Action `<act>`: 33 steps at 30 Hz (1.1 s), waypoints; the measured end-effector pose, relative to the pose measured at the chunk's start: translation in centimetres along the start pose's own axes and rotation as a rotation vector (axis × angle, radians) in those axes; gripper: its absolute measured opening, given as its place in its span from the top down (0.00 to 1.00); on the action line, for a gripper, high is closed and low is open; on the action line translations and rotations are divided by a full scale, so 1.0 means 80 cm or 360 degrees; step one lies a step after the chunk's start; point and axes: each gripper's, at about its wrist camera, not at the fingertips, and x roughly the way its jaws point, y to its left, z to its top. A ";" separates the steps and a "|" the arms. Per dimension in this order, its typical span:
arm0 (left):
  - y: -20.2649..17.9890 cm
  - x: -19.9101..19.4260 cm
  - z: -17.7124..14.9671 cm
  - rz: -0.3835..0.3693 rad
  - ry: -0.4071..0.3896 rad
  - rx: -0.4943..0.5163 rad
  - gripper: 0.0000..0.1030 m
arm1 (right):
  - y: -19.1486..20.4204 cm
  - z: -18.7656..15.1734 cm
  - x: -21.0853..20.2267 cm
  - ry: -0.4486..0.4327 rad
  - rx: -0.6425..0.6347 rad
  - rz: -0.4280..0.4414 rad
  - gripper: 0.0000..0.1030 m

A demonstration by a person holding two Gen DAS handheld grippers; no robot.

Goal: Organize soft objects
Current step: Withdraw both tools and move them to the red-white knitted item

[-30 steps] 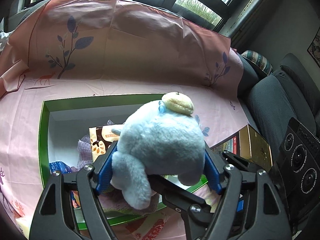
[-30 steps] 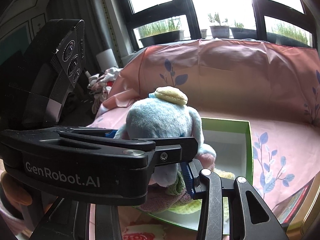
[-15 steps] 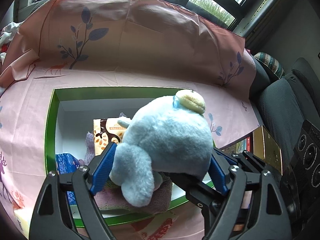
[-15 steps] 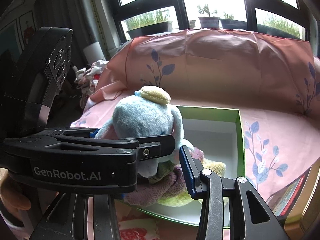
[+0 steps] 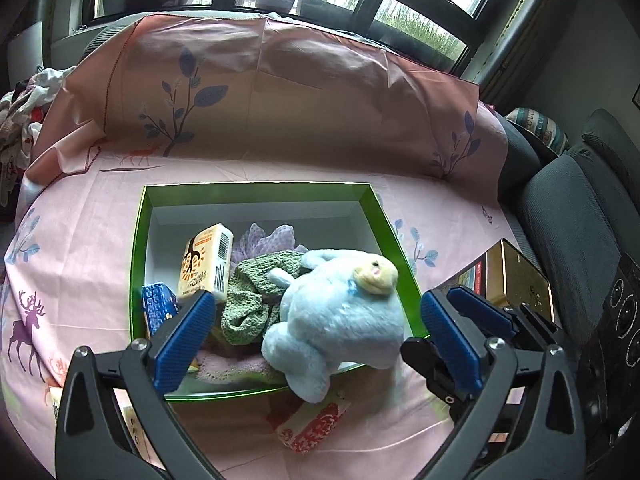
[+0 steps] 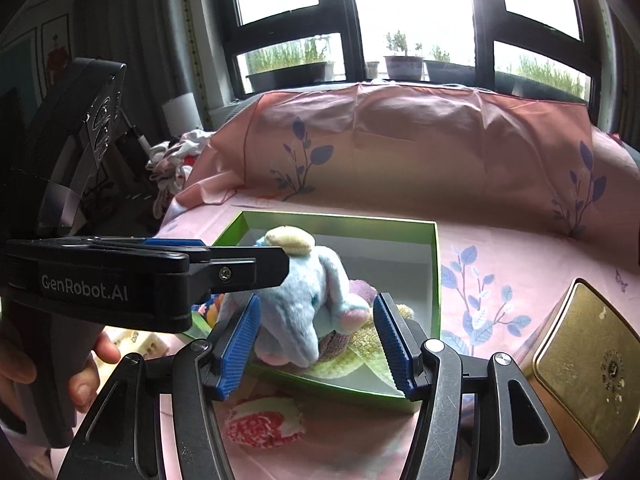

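Nearest in the left wrist view, the left gripper has its 2 blue-padded jaws spread wide and opening; the blue plush toy lies in the gap between them, but neither pad presses on it. From the right wrist view, the right gripper is also opening, its jaws standing about half apart with the toy's head and trunk between them; its left pad sits right against the fur, so whether it touches cannot be told, and the right pad is clear of the toy. A person's hand grasps the left gripper's handle at the left edge of that view.

A small red-and-white patterned piece lies on the pink cloth just in front of the green box. The toy rests at the box's near right corner, its legs hanging over the near rim, on top of a green knitted cloth and other soft pieces. Further in stand a cream packet and a blue packet. A gold tin sits to the right of the box. Beyond, the pink cloth rises over a backrest below the windows.
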 end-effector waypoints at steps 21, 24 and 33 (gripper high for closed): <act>0.016 -0.085 -0.124 0.0038 0.0005 -0.0079 0.01 | 0.039 -0.048 -0.107 -0.0127 -0.0065 -0.0014 0.41; 0.021 -0.089 -0.145 0.0091 0.0007 -0.0076 0.01 | 0.048 -0.064 -0.109 -0.0113 -0.0099 -0.0072 0.41; 0.029 -0.103 -0.186 0.0202 -0.0013 -0.0101 0.01 | 0.059 -0.107 -0.101 -0.0004 -0.0057 -0.0059 0.41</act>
